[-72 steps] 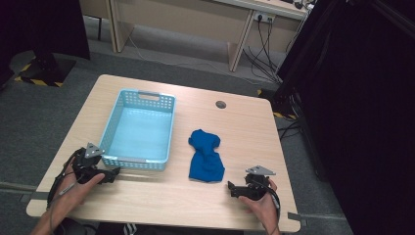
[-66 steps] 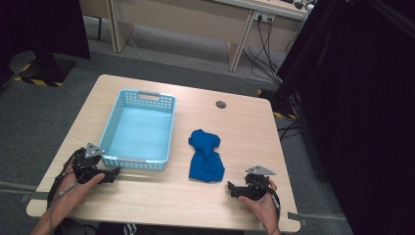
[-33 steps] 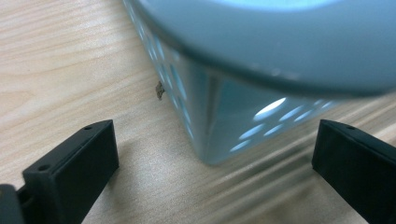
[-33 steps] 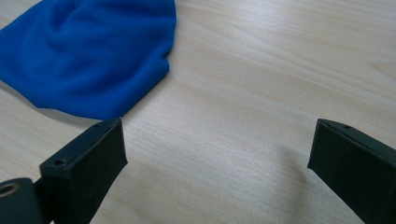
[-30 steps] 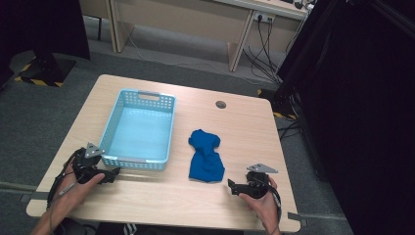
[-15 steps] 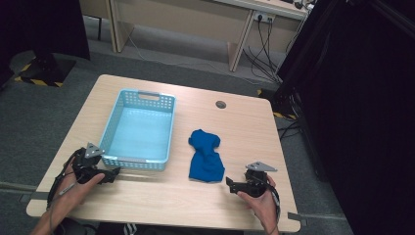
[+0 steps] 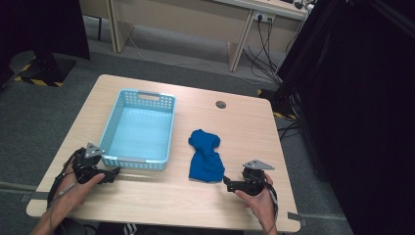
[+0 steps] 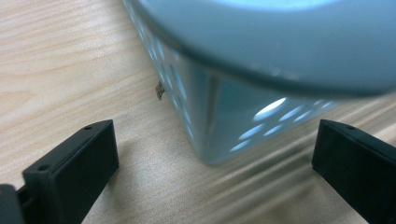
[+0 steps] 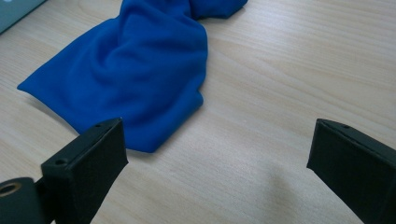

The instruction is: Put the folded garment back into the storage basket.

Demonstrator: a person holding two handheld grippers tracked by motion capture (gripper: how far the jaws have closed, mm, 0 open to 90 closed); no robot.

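Right hand-held gripper [image 7: 229, 184]: jaws wide, empty, just beside blue cloth [image 7: 205, 155]. Left hand-held gripper [image 7: 113, 173]: wide, empty, beyond the basket [image 7: 139, 130]. Risk: shallow pinch slips off fold.

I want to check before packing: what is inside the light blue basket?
The basket holds nothing on its visible floor. Its near wall hides a thin strip of the floor.
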